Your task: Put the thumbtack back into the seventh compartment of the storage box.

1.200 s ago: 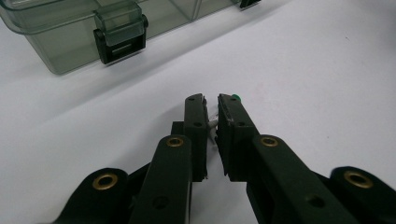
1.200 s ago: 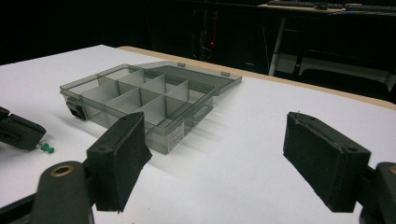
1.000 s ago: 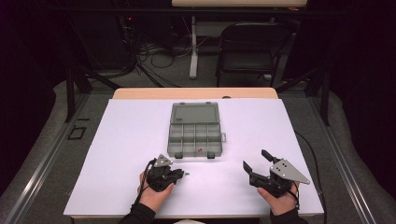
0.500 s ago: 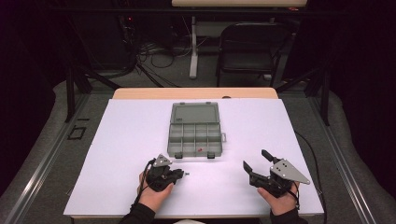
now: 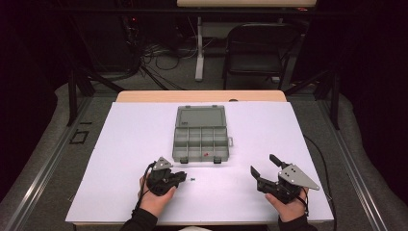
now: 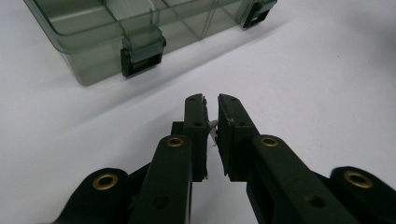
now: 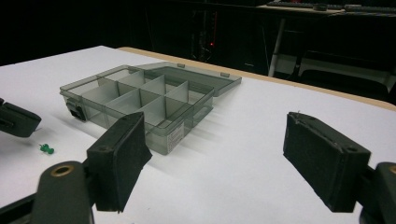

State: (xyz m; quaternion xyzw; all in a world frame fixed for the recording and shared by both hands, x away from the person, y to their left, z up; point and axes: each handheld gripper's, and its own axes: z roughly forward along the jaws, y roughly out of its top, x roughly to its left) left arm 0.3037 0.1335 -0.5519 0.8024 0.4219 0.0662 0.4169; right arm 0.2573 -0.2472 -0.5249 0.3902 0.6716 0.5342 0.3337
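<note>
1. Nearest first: basically nothing has moved in the last second. Both hands are parked at the near edge of the bench [image 5: 130, 144].
2. Left tool [image 6: 211, 100] is pinched almost closed, with something small and pale in the slit. Can't tell if it's actually gripping it.
3. Right tool [image 5: 263, 164] is wide open and holds nothing.
4. A green pushpin [image 7: 45, 149] lies on the bench just off the left tool's tips.
5. Behind that, the divider box [image 7: 161, 140] sits open. My guess is the pin goes in there, and that hasn't happened yet.
</note>
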